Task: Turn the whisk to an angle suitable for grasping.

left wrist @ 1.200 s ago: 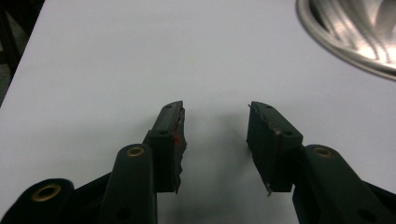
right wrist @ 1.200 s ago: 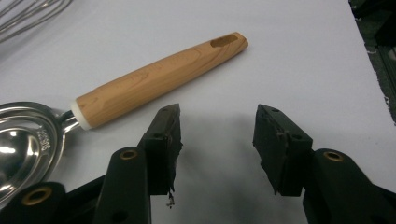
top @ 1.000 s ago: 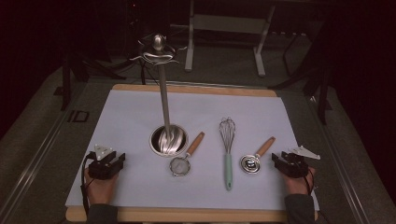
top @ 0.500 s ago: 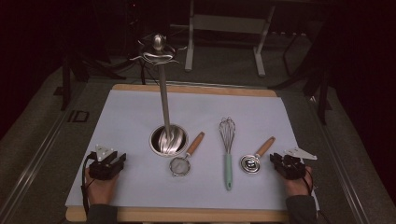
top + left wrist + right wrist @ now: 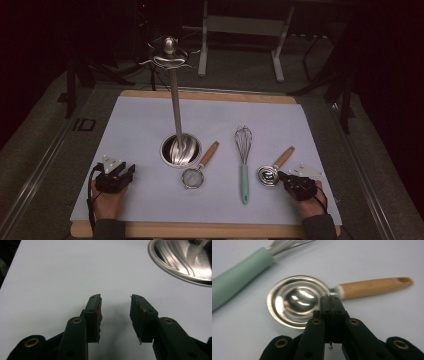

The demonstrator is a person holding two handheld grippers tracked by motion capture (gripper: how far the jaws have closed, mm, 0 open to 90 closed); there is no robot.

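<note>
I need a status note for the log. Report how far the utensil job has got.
Done: nothing looks hung; the rack hooks show no utensils, and the strainer and whisk lie flat on the mat.
In hand: the right hand-held gripper, jaws just closed with nothing between them, sits at the measuring cup rim. The left hand-held gripper rests open.
Left: probably all three utensils.

Table sheet [image 5: 145,125]: pale lilac-white, plain, on a light wood board [image 5: 210,96]. Stand [image 5: 175,107] at frame centre: polished silver, swirl-ribbed base. Strainer [image 5: 192,177]: silver mesh, orange-brown wooden handle. Whisk [image 5: 243,155]: silver wires, mint-green handle. Measuring spoon [image 5: 294,302]: mirror-bright steel bowl, tan wooden handle. Both grippers, lower left [image 5: 116,176] and lower right [image 5: 295,185]: black, with brass-coloured rivets.
</note>
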